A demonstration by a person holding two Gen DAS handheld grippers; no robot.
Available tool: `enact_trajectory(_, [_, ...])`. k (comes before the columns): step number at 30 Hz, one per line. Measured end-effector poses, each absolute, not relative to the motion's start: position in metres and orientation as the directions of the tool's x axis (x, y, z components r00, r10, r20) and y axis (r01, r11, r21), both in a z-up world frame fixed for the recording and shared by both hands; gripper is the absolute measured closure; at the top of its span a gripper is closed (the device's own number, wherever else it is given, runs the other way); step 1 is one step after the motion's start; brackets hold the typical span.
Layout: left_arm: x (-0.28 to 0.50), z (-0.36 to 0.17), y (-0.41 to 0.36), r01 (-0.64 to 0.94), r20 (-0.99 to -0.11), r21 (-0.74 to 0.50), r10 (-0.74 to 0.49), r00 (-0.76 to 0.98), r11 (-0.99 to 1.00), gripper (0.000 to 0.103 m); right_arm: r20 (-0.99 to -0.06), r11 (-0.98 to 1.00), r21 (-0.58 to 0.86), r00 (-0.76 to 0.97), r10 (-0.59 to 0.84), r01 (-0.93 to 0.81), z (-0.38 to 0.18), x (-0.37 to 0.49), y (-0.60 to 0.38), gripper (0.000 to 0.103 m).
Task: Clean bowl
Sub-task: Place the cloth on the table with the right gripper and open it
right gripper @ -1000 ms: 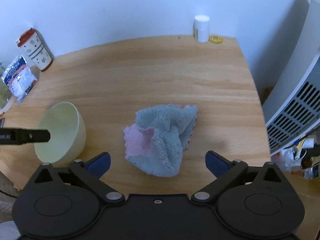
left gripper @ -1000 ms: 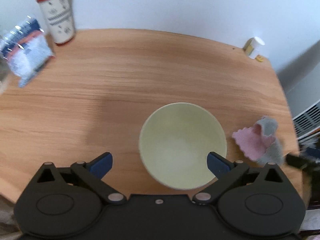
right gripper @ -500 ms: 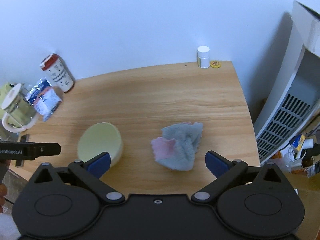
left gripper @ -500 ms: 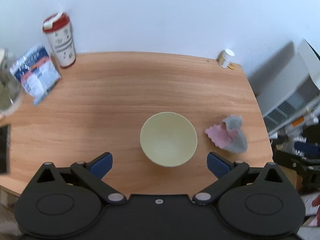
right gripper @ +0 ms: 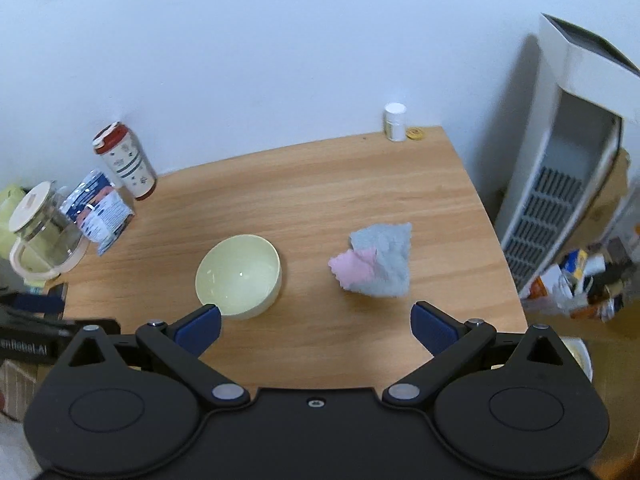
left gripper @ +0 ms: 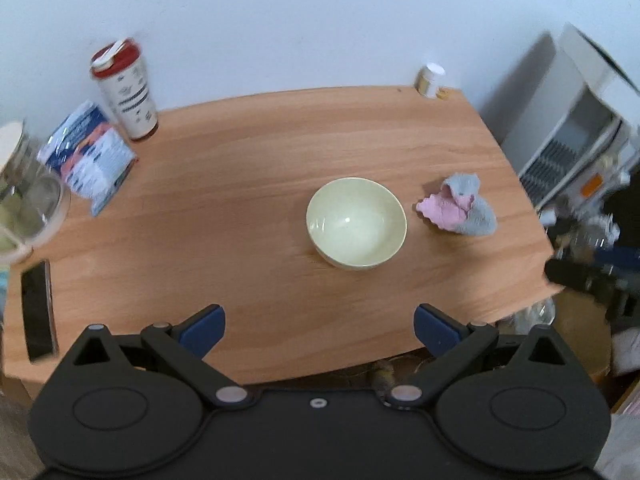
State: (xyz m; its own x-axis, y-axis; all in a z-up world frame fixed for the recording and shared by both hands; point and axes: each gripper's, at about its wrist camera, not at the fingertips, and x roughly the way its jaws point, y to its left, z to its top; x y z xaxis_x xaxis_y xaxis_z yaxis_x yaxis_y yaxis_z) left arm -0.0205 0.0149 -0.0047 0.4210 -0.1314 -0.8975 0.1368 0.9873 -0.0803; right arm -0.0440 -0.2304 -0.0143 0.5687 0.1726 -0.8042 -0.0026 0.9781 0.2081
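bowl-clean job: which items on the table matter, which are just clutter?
Belong to the job:
bowl, upright, looks empty
cloth, grey and pink, crumpled beside the bowl, not touching it
left gripper and right gripper, both open, holding nothing

Just lying about:
red-lidded cup
foil packet
glass jug
small white-capped jar
phone

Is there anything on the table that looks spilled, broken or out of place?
Nothing spilled or broken. The bowl stands upright and looks empty. The cloth lies crumpled beside it, apart from it. Both grippers, left and right, are open and empty.
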Motion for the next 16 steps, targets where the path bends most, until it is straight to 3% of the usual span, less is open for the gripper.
enact_trajectory(16, [-0.036, 0.003, 0.020, 0.163, -0.855, -0.028, -0.108, 0.507, 0.986, 0.001, -0.794, 0.988, 0.157, 0.594, 0.129, -0.005, -0.016, -0.068, -0.205, 0.000])
